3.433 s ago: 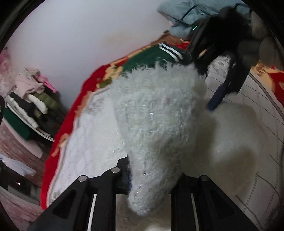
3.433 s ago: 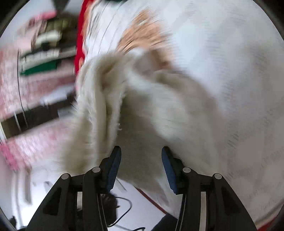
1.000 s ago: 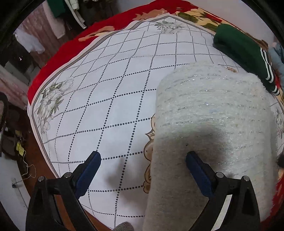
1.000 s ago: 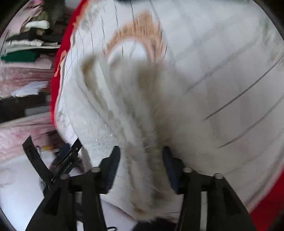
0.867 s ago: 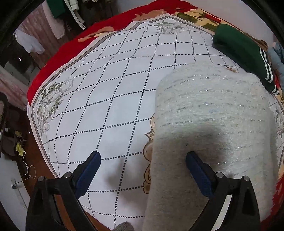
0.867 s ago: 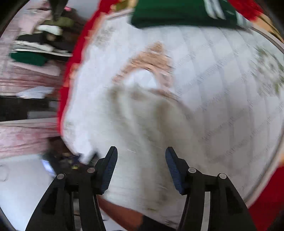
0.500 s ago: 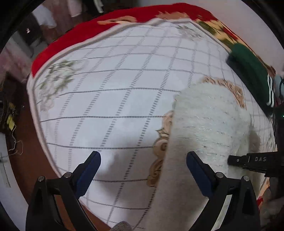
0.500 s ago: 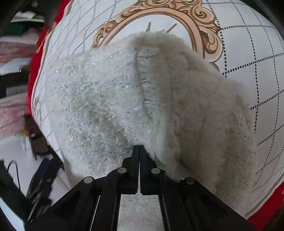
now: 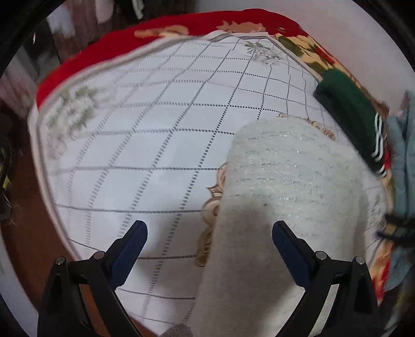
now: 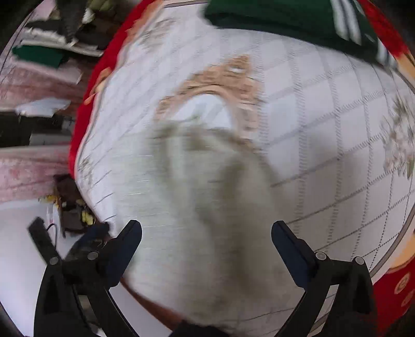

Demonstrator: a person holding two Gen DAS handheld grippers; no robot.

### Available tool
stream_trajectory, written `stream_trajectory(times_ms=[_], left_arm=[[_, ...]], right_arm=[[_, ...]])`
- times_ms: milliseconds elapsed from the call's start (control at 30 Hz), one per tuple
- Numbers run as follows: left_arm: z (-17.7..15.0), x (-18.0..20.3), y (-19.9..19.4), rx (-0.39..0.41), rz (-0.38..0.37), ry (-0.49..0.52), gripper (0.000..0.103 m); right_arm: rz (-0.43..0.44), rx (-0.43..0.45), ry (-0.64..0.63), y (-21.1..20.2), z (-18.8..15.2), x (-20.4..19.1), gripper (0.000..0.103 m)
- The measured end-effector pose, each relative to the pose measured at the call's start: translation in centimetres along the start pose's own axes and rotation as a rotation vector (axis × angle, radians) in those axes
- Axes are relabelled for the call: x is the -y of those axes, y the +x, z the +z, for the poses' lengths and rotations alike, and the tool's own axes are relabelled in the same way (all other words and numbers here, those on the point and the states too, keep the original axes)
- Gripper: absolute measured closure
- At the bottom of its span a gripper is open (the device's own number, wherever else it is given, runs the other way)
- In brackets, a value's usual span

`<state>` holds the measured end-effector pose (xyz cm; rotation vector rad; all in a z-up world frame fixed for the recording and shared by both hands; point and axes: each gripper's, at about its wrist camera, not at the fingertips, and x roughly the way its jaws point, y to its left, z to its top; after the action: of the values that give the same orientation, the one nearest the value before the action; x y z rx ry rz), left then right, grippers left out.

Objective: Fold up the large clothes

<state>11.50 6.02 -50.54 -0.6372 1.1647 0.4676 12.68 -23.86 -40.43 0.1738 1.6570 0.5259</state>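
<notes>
A fluffy white sweater (image 9: pixel 285 197) lies folded on the white quilted bedspread (image 9: pixel 145 145). My left gripper (image 9: pixel 208 241) is open and empty above the sweater's near left edge. In the right wrist view the sweater (image 10: pixel 197 217) is blurred by motion and lies below my right gripper (image 10: pixel 206 241), which is open wide and holds nothing. A dark gripper part (image 10: pixel 46 243) shows at the lower left of that view.
A folded green garment with white stripes (image 9: pixel 350 119) lies at the bed's far right, also in the right wrist view (image 10: pixel 285 18). Light blue clothes (image 9: pixel 402 160) lie beside it. A red blanket edge (image 9: pixel 155 28) borders the bed. Shelves of clothes (image 10: pixel 46 44) stand beyond.
My right gripper was shut at the sweater's edge half a second ago and is now open and pulled back. My left gripper stays open and has shifted slightly over the bed.
</notes>
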Motion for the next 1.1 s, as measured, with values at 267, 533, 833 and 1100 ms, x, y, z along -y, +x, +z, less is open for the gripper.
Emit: stream_trajectory(times_ms=[267, 533, 833, 1100], left_arm=[[1.8, 0.4, 4.0, -0.082, -0.194, -0.005, 0.003], [3.6, 1.0, 5.8, -0.140, -0.288, 0.075, 0.003], [4.4, 2.2, 6.4, -0.189, -0.325, 0.150, 0.003], [5.3, 2.7, 7.0, -0.244, -0.361, 0.214, 0.003]], right_arm=[[0.208, -0.114, 0.008, 10.8, 0.2, 4.7, 0.000], [0.208, -0.210, -0.035, 13.0, 1.5, 3.9, 0.007], [0.224, -0.043, 0.348, 7.8, -4.6, 11.3, 0.050], [0.150, -0.033, 0.514, 9.8, -5.6, 13.2, 0.044]])
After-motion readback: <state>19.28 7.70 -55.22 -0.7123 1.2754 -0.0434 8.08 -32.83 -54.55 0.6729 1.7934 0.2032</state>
